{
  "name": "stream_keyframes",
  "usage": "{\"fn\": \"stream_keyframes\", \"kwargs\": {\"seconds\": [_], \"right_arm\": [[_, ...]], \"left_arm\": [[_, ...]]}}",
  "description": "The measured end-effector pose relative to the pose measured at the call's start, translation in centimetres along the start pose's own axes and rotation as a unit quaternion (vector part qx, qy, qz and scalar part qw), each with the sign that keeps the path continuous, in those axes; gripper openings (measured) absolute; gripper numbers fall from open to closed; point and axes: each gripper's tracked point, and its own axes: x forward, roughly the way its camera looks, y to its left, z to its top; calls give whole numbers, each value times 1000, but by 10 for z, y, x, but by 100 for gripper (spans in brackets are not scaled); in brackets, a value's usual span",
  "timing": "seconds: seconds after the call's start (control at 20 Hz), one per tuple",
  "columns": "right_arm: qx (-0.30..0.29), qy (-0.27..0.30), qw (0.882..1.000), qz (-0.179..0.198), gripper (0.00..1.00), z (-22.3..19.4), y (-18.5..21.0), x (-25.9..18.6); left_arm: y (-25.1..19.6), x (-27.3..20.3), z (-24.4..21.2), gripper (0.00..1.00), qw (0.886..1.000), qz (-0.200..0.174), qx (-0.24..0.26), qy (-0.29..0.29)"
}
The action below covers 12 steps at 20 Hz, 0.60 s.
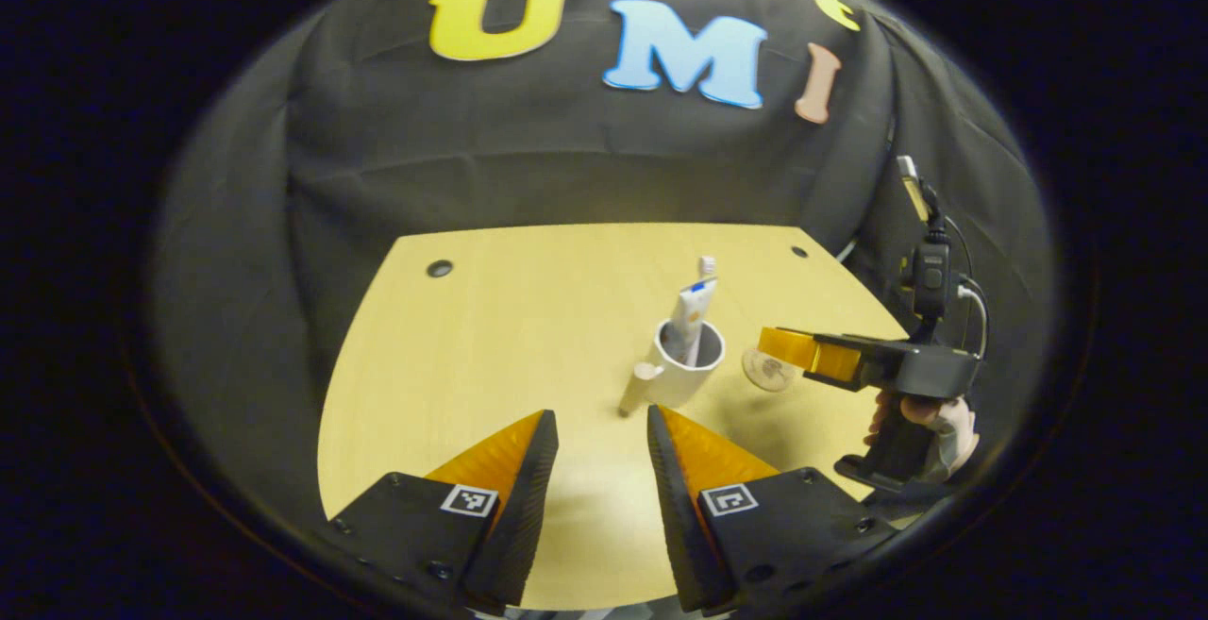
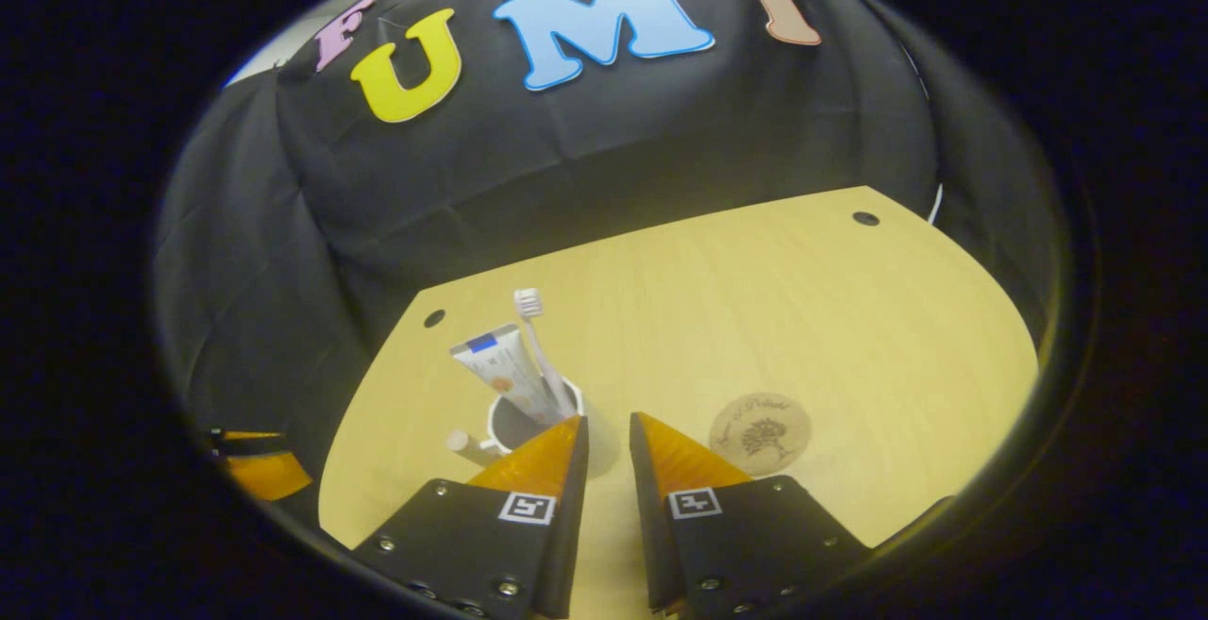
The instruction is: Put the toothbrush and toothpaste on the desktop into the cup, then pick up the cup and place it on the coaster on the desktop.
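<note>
A white cup (image 1: 684, 384) with a side handle (image 1: 642, 386) stands upright mid-table. The toothpaste tube (image 1: 689, 313) and the toothbrush (image 1: 706, 268) lean inside it. My left gripper (image 1: 602, 415) is open just short of the cup, with nothing between its fingers. My right gripper (image 1: 766, 342), held by a hand (image 1: 934, 422), hovers right of the cup and partly covers the round coaster (image 1: 769, 375). In the right gripper view, the right gripper (image 2: 607, 420) has a narrow gap and holds nothing. The cup (image 2: 494, 417), toothpaste (image 2: 500, 370) and toothbrush (image 2: 533, 318) lie just ahead-left, and the coaster (image 2: 760, 431) lies flat ahead-right.
The yellow wooden table (image 1: 472, 365) has small dark holes near its far corners (image 1: 439, 268) (image 2: 864, 219). Black cloth hangs behind it and on both sides. Bare tabletop (image 2: 802, 299) stretches beyond the coaster.
</note>
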Motion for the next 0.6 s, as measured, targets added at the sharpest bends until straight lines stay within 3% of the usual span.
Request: {"fn": "stream_keyframes", "kwargs": {"seconds": [0.2, 0.35, 0.45, 0.6], "right_arm": [[32, -5, 998, -49, 29, -4, -57, -31], [59, -8, 993, -98, 29, -14, -103, -60], [81, -11, 988, -129, 29, -23, -131, -80], [114, -14, 978, -175, 29, -40, -167, -107]], "left_arm": [[-12, 36, 1, 60, 994, -66, 72, 56], [-17, 65, -12, 61, 978, -117, 123, 124], [-14, 88, -19, 64, 966, -126, 149, 169], [-4, 109, -26, 61, 951, -126, 174, 220]]}}
